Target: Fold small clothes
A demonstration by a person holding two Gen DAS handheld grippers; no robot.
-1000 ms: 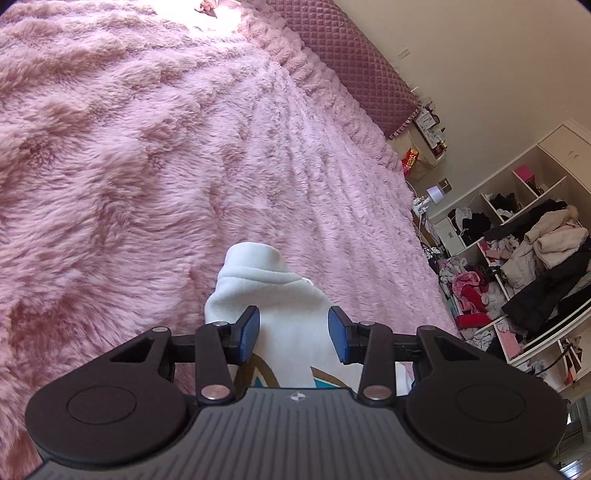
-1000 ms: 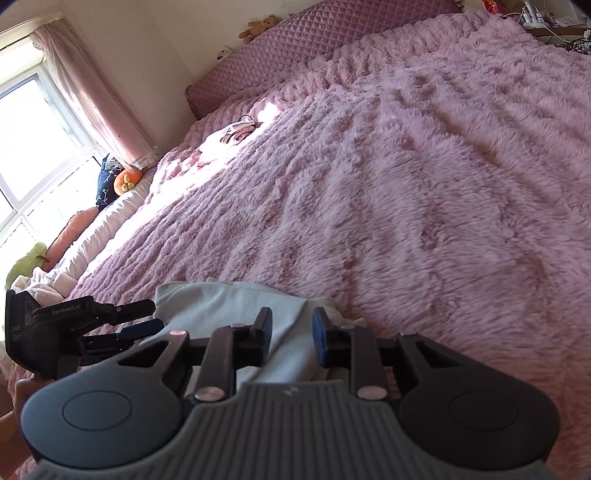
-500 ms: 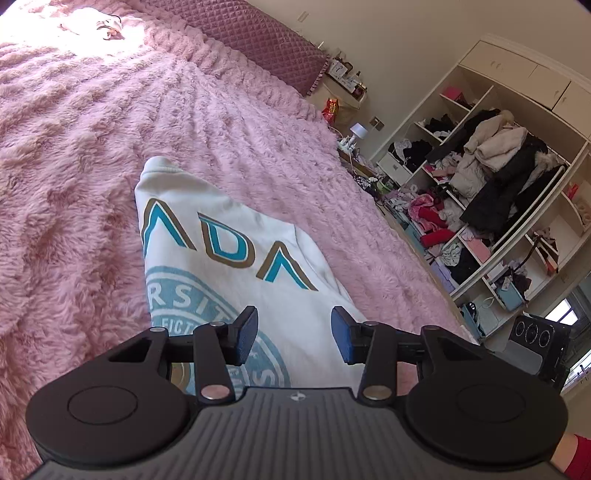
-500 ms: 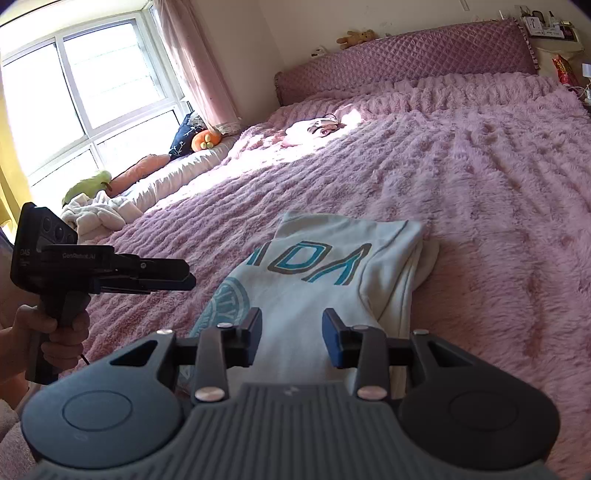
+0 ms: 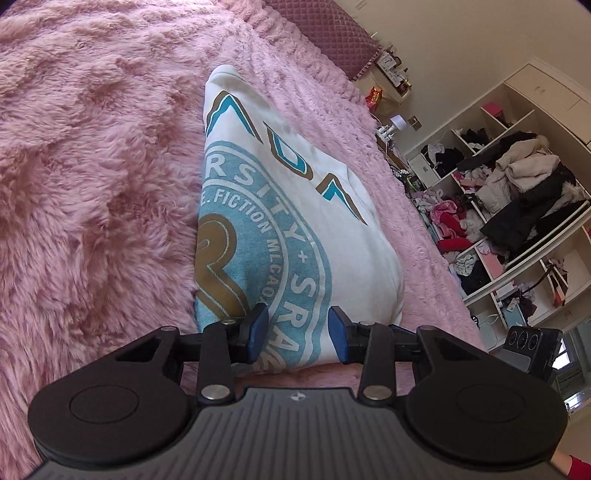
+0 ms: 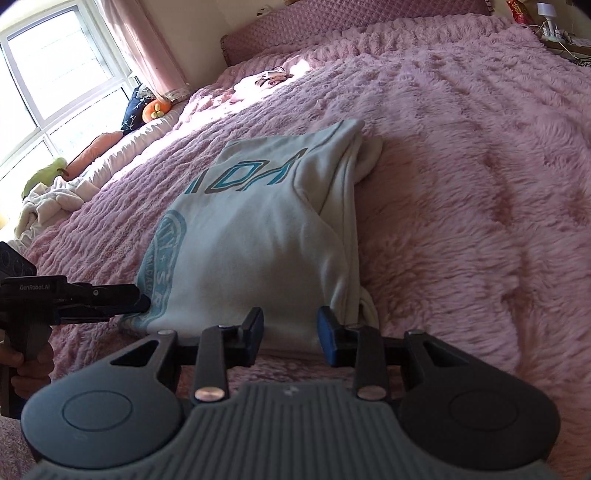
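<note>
A white sweatshirt (image 5: 295, 206) with a teal and gold round print lies folded into a long strip on the pink furry bedspread (image 5: 92, 166). It also shows in the right wrist view (image 6: 266, 236). My left gripper (image 5: 298, 338) is open and empty, just above the sweatshirt's near hem. My right gripper (image 6: 290, 338) is open and empty at the near edge on the other side. The left gripper also shows in the right wrist view (image 6: 110, 299), its fingers by the hem's left corner.
A quilted pink headboard (image 6: 351, 18) is at the far end. A small garment (image 6: 266, 79) lies near it. Open shelves full of clothes (image 5: 509, 206) stand right of the bed. Cushions and toys (image 6: 110, 147) lie by the window.
Both grippers have pulled back toward the near hem and are open. The sweatshirt now lies flat and in full view.
</note>
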